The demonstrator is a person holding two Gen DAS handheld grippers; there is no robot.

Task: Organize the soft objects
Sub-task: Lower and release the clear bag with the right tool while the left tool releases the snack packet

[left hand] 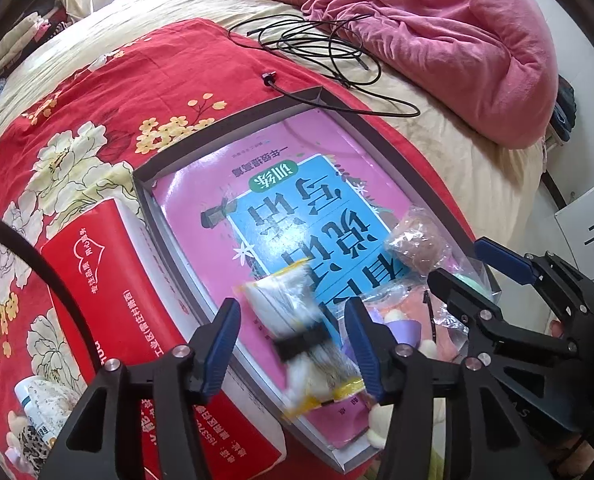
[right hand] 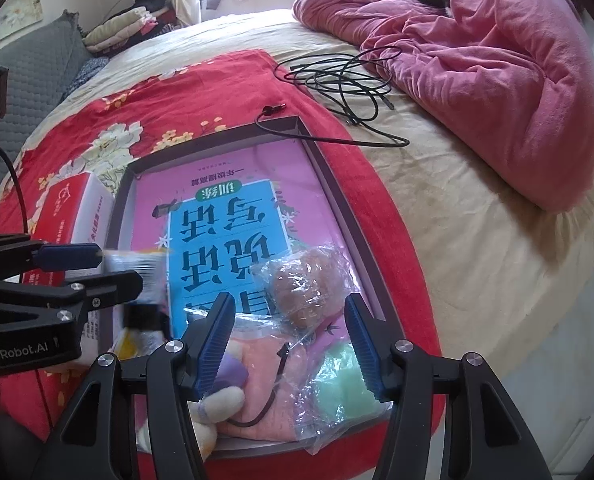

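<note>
A shallow grey box (left hand: 225,120) (right hand: 201,144) lies on the bed with a pink and blue book (left hand: 297,200) (right hand: 225,216) inside. My left gripper (left hand: 293,344) (right hand: 93,270) hangs open over the box's near left corner. A blurred yellow-edged bag of white plush (left hand: 309,336) (right hand: 141,276) with a black band sits loose between its fingers. My right gripper (right hand: 289,340) (left hand: 481,276) stands open over a clear bag (right hand: 309,320) (left hand: 421,248) holding brown, pink and green fluffy pieces, which rests in the box's near right corner. A cream plush toy (right hand: 217,400) (left hand: 377,424) lies at the box's near edge.
A red and white carton (left hand: 117,280) (right hand: 73,208) lies against the box's left side on a red floral cloth (left hand: 97,92) (right hand: 157,88). Black cable (left hand: 317,44) (right hand: 337,76) coils beyond the box. A pink blanket (left hand: 457,28) (right hand: 497,60) is heaped at the far right.
</note>
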